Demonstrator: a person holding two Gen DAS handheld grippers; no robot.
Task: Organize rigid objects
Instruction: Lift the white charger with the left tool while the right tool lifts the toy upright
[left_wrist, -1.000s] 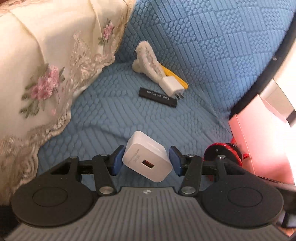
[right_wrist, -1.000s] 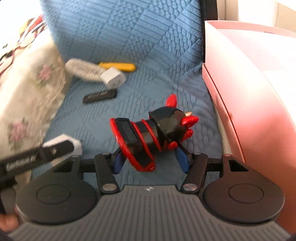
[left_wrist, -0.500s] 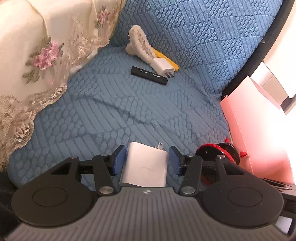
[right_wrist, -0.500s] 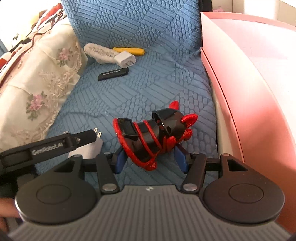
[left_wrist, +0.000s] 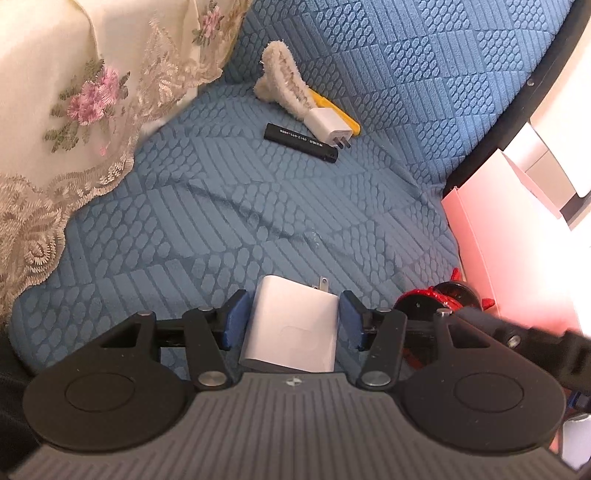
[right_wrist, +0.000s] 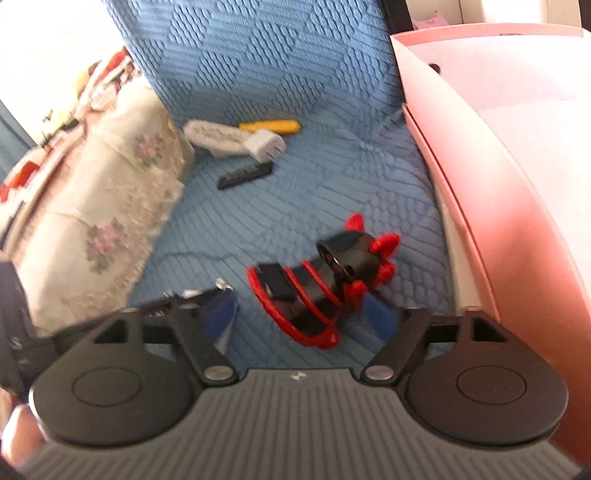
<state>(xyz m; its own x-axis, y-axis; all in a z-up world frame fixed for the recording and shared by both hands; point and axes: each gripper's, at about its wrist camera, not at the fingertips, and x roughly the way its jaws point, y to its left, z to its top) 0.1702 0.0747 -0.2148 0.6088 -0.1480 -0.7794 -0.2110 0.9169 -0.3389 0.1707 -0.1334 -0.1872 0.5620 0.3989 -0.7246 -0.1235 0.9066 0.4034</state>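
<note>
On the blue cushion, the left gripper stands half open around the white charger, pads just clear of its sides. Right gripper jaws are opening around the red-and-black toy, no contact. Pink box, right, shows no contents.

Both wrist cams angle down, close over blue cushion; shared: far black stick.
</note>
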